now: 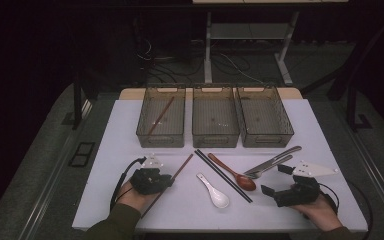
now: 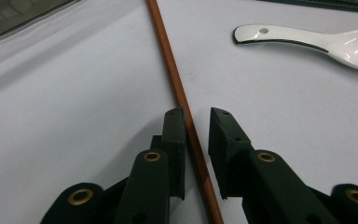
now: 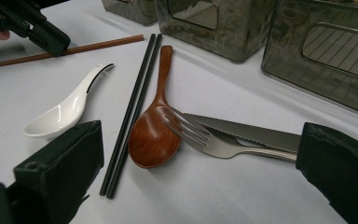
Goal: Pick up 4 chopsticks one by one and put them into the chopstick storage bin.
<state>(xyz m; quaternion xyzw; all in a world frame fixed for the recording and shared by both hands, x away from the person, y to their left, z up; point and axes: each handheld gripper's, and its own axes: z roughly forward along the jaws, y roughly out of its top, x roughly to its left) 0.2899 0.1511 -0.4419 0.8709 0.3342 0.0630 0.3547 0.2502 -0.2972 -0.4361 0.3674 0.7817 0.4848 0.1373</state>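
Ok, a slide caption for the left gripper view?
Left tongs straddle a brown chopstick on the white table; white spoon nearby.

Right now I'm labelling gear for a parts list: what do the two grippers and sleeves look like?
Both the left gripper and right gripper are black, two-jawed, with brass rivets, a pale three-cornered plate on top and a trailing black cable. The sleeves look dark olive.

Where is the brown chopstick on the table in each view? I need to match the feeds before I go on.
High view: brown chopstick lies slanted, lower left of centre, beside the left gripper.
Left gripper view: it runs from top centre down between the jaws.
Right gripper view: top left, passing under the left gripper.
Shared landmark: the white spoon beside it.
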